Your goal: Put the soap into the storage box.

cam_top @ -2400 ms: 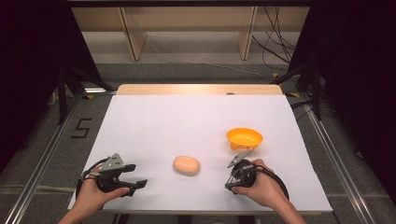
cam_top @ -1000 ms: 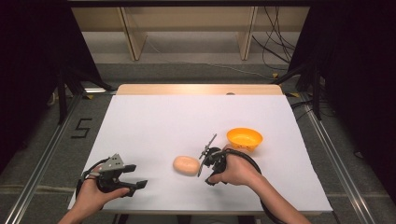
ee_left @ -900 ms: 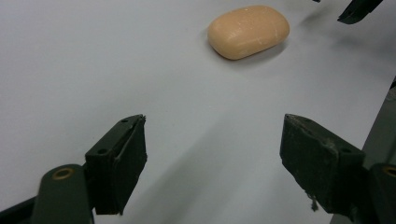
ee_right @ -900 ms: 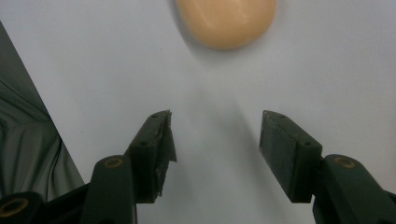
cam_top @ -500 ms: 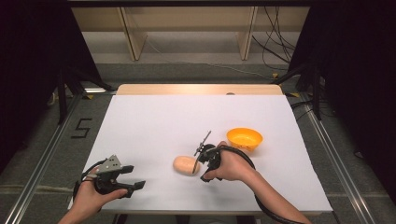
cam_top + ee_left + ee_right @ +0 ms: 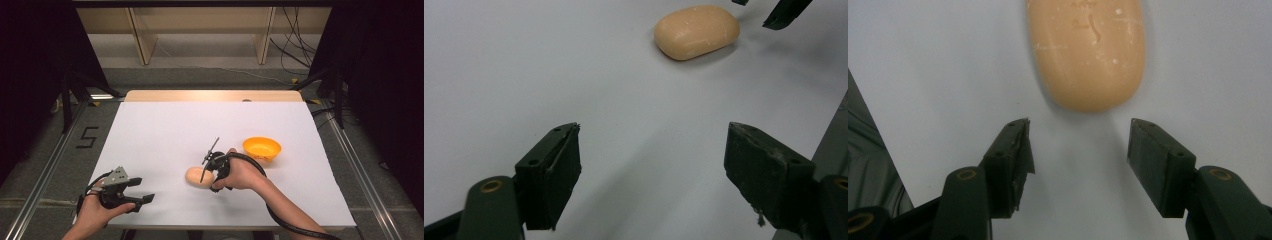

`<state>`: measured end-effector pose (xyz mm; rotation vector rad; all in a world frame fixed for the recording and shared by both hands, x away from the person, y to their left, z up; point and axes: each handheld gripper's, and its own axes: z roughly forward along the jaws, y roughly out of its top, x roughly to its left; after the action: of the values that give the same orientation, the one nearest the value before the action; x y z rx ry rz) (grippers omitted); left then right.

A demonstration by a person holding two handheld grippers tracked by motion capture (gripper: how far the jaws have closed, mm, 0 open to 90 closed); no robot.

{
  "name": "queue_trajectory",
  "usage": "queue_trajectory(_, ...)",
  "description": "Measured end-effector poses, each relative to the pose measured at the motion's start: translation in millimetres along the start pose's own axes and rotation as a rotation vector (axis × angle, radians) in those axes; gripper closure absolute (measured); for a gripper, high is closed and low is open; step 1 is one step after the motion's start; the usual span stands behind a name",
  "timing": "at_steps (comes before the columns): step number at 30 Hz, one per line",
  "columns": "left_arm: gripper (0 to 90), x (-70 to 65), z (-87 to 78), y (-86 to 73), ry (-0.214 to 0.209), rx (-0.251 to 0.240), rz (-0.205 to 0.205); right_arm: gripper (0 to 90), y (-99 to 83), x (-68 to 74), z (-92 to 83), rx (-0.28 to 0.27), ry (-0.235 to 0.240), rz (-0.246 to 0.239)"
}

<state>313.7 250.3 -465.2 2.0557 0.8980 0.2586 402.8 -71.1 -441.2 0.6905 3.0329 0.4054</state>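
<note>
My right tongs sit at the near middle of the white counter, pointed toward the peach-coloured soap bar. In the right gripper view the right tongs are spread, with nothing between the jaws; they have just been opening a little further. The soap bar lies flat on the counter just beyond the jaw tips, not touched by either pad, its long axis running away from the jaws. Faint stamped marks show on its upper face.

My left tongs rest near the front-left corner of the counter, well apart from the soap bar. In the left gripper view the left tongs are spread wide and hold nothing. The soap bar appears farther off in that view, toward the upper right, with the tips of my right tongs just beside it.

An orange bowl stands upright on the counter to the right of my right hand, near it but not touching. Its inside appears empty.
</note>
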Motion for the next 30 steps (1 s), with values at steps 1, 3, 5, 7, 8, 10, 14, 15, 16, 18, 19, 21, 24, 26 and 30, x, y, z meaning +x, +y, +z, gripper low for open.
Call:
queue_trajectory(1, 22.2, 0.0, 0.0, 0.0, 0.0, 0.0, 0.0, 42.9, 0.0, 0.0, 0.0, 0.0, 0.0, 0.0)
queue_trajectory(3, 22.3, -0.6, 0.7, -0.1, -0.002, -0.004, -0.005, 42.9, 2.3, 1.4, 1.7, -0.011, 0.014, 0.019)
queue_trajectory(5, 22.2, -0.6, 0.7, -0.1, -0.002, -0.003, -0.005, 42.9, 2.9, 0.2, 1.4, 0.001, -0.003, 0.003)
queue_trajectory(7, 22.3, -0.5, 0.7, -0.1, -0.002, -0.005, -0.007, 42.8, 5.7, -0.1, 2.3, -0.002, -0.005, 0.005)
queue_trajectory(8, 22.3, 0.0, 0.4, 0.0, -0.001, 0.0, -0.002, 42.7, 6.5, -1.0, 2.7, -0.006, 0.0, -0.01)
queue_trajectory(10, 22.3, 0.2, 0.4, -0.1, -0.002, 0.001, -0.002, 41.5, 8.7, -1.8, 3.3, -0.005, -0.001, -0.015)
queue_trajectory(14, 22.3, 0.1, 0.4, -0.1, -0.002, 0.001, -0.001, 39.3, 14.2, -0.9, 4.4, 0.008, 0.006, 0.006)
queue_trajectory(15, 22.2, 0.1, 0.4, -0.1, -0.002, 0.001, -0.002, 39.0, 15.4, -1.7, 5.2, 0.003, 0.01, -0.001)
queue_trajectory(16, 22.2, 0.1, 0.3, -0.1, -0.003, 0.001, -0.002, 38.8, 16.1, -2.6, 5.6, 0.001, 0.004, -0.01)
queue_trajectory(18, 22.2, 0.4, 0.3, -0.3, -0.003, 0.001, -0.001, 38.1, 19.0, -4.2, 7.4, -0.006, 0.002, -0.021)
queue_trajectory(19, 22.3, 0.4, 0.4, -0.3, -0.003, 0.002, -0.001, 37.7, 20.9, -1.9, 6.8, 0.004, 0.008, 0.005)
queue_trajectory(21, 22.2, 0.7, 0.3, -0.4, -0.002, 0.004, 0.0, 36.9, 24.0, -2.2, 8.6, 0.001, 0.009, 0.009)
queue_trajectory(24, 22.2, 0.7, -0.6, -0.2, -0.002, 0.002, 0.002, 36.2, 27.9, -2.6, 10.3, 0.008, 0.015, 0.006)
queue_trajectory(26, 22.3, 0.7, -0.7, -0.3, -0.001, 0.002, -0.005, 35.9, 30.2, -6.1, 13.3, -0.003, 0.004, -0.029)
queue_trajectory(30, 22.2, 0.5, -0.8, -0.4, -0.002, 0.001, -0.012, 35.5, 34.8, -4.2, 13.3, -0.004, 0.007, -0.003)
